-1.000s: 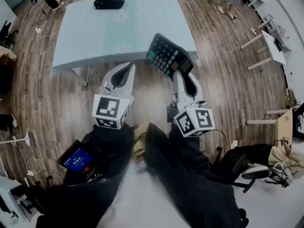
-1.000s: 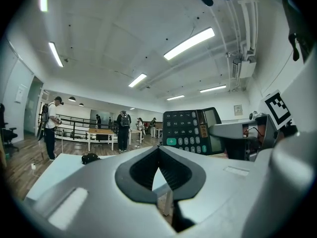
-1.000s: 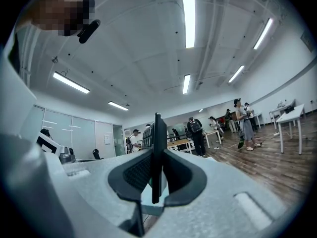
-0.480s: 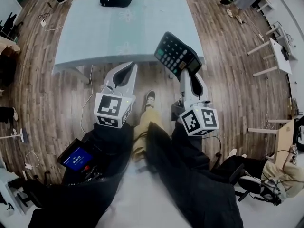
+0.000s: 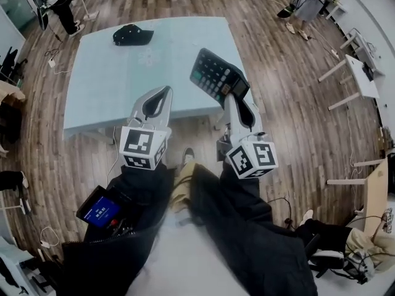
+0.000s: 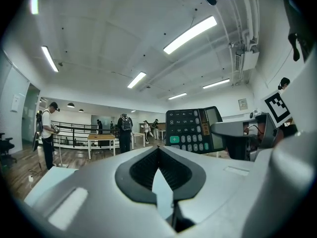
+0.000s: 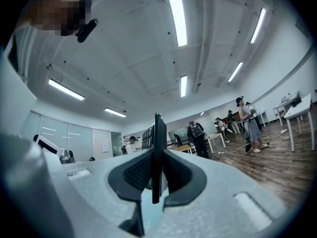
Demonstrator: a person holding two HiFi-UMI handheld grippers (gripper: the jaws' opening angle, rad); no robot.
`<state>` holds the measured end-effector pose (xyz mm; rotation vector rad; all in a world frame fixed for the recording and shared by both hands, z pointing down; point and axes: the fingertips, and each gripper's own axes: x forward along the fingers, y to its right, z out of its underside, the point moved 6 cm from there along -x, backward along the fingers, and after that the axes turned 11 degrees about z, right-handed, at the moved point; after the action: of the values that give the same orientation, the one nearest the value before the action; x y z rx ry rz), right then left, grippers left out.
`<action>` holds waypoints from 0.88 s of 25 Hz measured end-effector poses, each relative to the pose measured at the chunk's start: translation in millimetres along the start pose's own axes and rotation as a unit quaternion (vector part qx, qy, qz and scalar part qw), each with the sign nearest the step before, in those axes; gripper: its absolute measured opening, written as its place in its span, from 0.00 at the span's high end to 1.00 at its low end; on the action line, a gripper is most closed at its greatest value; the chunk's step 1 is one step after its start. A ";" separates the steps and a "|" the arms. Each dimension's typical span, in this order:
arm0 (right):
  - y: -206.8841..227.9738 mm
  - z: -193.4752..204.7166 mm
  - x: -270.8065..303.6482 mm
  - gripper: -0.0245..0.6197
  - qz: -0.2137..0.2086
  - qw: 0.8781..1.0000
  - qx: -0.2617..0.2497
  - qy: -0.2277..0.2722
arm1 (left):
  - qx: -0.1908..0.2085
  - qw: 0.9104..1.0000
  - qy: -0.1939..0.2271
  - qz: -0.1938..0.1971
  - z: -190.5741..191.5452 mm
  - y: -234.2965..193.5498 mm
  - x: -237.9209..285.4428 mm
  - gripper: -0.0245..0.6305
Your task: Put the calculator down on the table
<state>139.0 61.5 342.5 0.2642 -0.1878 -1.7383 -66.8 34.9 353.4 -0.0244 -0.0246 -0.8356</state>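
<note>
A black calculator point(image 5: 218, 76) with grey keys and a green one stands on edge in my right gripper point(image 5: 237, 103), which is shut on its lower end. In the head view it hangs over the near right part of the pale blue table point(image 5: 111, 85). In the right gripper view the calculator point(image 7: 157, 155) shows edge-on as a thin dark slab between the pads. My left gripper point(image 5: 158, 97) is shut with nothing in it, level over the table's near edge. In the left gripper view the calculator point(image 6: 194, 130) is seen face-on to the right.
A black cap point(image 5: 131, 35) lies at the table's far left. White desks point(image 5: 352, 73) stand to the right. The person's legs and a shoe point(image 5: 187, 157) are below the grippers. People point(image 7: 247, 125) stand further off in the room.
Both grippers have moved forward, from over the floor in front of the table to over its near edge. The calculator stays held in the right gripper.
</note>
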 end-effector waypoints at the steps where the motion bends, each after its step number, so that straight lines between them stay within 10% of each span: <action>1: 9.9 -4.1 8.9 0.89 0.004 1.000 0.002 0.004 | 0.002 1.000 0.002 0.005 -3.1 -1.8 15.7 0.96; 22: 88.9 11.9 167.0 0.89 -0.012 0.998 0.038 -0.049 | -0.018 0.999 -0.050 -0.003 6.2 -72.4 169.4 0.96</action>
<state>191.4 -119.1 366.1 0.2383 -0.3233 -1.7718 -7.0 -139.0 365.8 -0.0992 -0.1040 -0.8404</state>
